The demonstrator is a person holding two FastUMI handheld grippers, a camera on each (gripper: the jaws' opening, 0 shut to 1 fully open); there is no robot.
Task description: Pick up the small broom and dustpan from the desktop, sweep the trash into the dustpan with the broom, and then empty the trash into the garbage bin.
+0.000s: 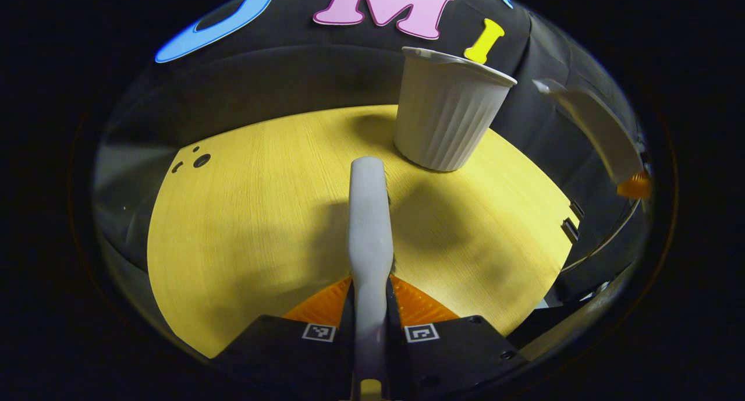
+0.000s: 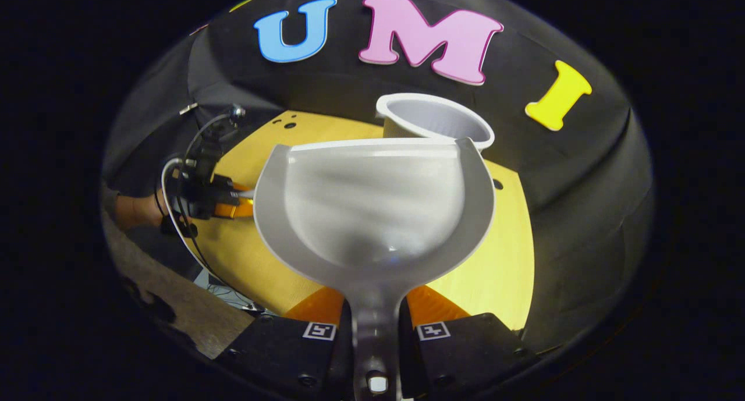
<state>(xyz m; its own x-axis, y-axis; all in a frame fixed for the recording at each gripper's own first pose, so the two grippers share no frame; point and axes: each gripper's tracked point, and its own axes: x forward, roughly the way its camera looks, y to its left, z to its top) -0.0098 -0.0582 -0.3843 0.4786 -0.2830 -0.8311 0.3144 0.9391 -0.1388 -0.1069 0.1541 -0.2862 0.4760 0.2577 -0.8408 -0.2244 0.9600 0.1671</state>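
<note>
My left gripper [image 1: 371,290] is shut on the small grey broom [image 1: 368,215], which points forward over the yellow table [image 1: 244,226], its end just short of the white ribbed garbage bin [image 1: 445,119]. My right gripper [image 2: 375,301] is shut on the handle of the grey dustpan [image 2: 372,203]. The pan's hollow faces the camera, and its front lip is up against the bin's rim [image 2: 433,119]. No trash shows inside the pan. The dustpan [image 1: 593,127] also appears raised at the right of the left gripper view. The left gripper [image 2: 230,203] and the hand [image 2: 134,212] holding it sit at the left.
The bin stands near the table's back edge, close to the black cloth wall. Small holes [image 1: 198,159] mark the table's far left corner. Cables [image 2: 174,215] hang from the left gripper, off the table's left edge. The floor [image 2: 186,313] lies beyond that edge.
</note>
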